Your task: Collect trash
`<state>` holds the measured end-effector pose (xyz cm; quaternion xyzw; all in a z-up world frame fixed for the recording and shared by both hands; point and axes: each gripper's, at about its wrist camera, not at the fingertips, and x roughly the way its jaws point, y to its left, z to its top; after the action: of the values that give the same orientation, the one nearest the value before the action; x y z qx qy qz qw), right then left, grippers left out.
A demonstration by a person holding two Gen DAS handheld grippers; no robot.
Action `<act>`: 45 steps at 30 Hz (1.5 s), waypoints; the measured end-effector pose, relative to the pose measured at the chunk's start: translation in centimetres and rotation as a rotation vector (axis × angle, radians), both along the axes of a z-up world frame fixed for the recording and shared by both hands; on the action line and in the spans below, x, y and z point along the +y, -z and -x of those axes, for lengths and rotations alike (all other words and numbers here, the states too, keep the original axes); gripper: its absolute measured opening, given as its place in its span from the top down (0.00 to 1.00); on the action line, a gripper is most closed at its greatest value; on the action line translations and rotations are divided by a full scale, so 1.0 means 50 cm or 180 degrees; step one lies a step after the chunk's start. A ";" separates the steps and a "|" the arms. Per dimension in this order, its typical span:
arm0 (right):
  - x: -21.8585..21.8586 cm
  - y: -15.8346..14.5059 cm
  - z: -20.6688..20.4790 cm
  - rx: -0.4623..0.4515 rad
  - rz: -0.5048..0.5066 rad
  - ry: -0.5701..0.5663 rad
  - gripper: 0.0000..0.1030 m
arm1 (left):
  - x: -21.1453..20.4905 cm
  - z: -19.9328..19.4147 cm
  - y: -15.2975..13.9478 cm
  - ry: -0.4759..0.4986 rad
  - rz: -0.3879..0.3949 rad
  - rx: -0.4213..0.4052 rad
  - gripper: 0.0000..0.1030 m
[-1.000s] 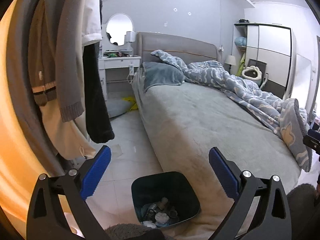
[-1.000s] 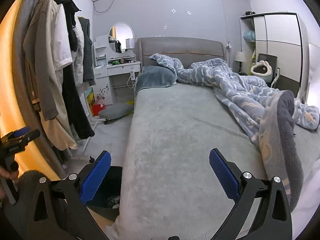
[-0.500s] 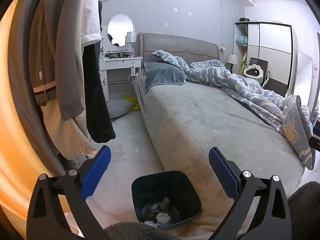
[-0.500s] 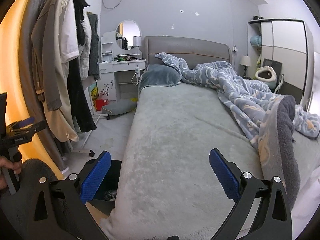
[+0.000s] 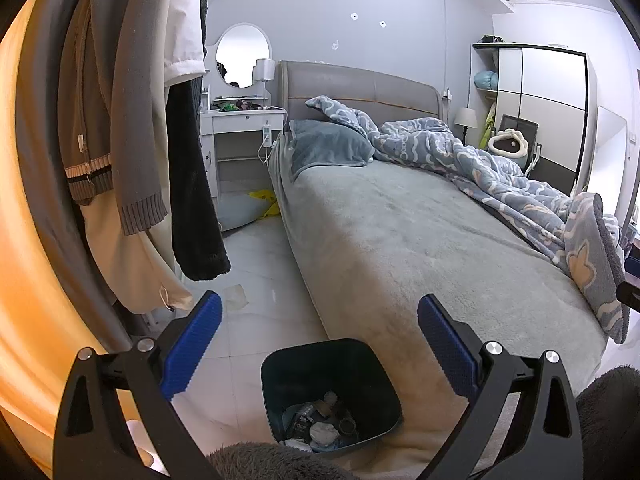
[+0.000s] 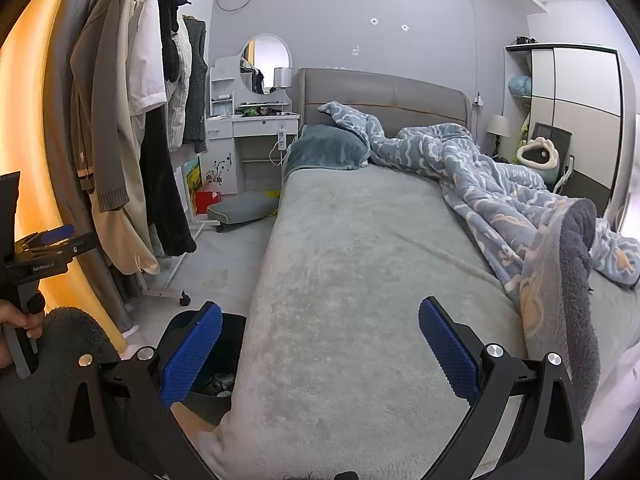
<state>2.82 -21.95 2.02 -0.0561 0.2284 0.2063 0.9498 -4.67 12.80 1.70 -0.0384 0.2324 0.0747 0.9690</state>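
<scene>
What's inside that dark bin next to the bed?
The bin holds trash at the bottom: crumpled white paper, a bottle-like piece and dark wrappers. Whatever lies under that pile is covered.

The pale tiled floor (image 5: 256, 280) carries a dark bin (image 5: 332, 384) (trash inside) and crumpled paper (image 5: 237, 295).
</scene>
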 end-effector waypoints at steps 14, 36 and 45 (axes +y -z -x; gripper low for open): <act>-0.001 0.000 -0.001 0.0004 -0.0004 0.0000 0.03 | -0.005 0.001 0.001 0.0001 -0.0014 0.0007 0.03; -0.002 0.000 -0.003 0.0007 -0.0006 0.0002 0.03 | -0.007 0.002 0.003 0.0008 -0.0017 0.0001 0.03; -0.001 -0.001 -0.002 0.0011 -0.0006 0.0003 0.03 | -0.008 0.003 0.003 0.0008 -0.0014 0.0001 0.03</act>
<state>2.94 -21.99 2.05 -0.0547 0.2298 0.2062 0.9496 -4.80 12.41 1.57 -0.0359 0.2325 0.0739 0.9691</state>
